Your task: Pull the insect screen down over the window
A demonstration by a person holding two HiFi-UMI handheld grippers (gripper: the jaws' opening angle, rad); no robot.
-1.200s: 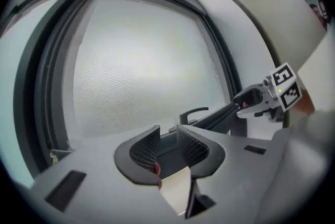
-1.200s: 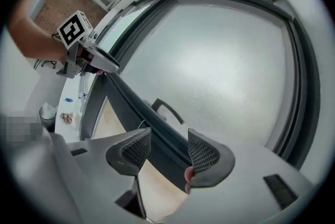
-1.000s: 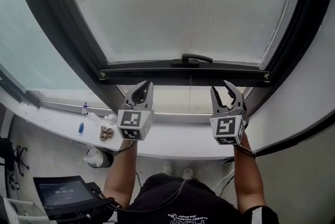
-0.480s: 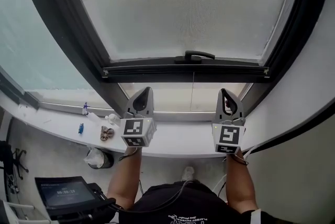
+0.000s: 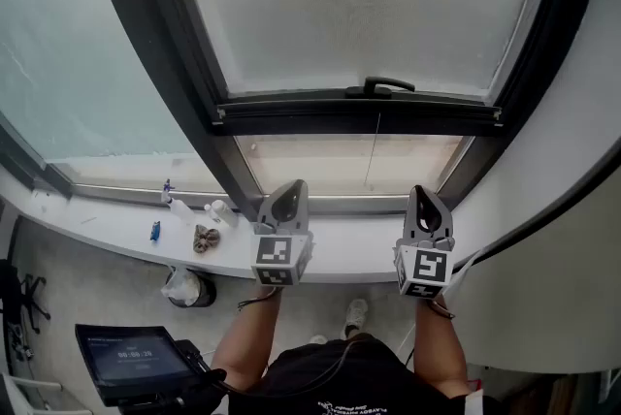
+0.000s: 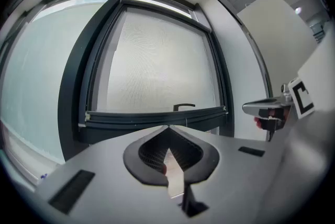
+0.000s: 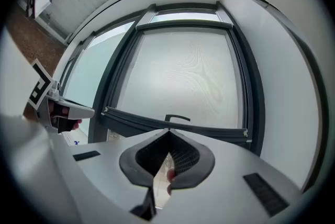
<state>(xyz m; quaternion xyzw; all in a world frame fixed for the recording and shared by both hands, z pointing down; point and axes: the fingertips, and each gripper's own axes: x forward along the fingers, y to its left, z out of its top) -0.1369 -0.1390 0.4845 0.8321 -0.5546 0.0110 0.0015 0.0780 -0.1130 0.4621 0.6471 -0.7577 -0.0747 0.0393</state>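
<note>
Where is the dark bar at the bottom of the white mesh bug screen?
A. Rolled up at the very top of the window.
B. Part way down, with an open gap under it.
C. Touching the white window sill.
B: the dark bottom bar, with its small black handle, hangs above an uncovered strip of window and has not reached the white sill.

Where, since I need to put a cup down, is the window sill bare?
The sill is bare from the brown coiled item rightward to the wall corner. Its left stretch is crowded: small bottles and a blue item.
</note>
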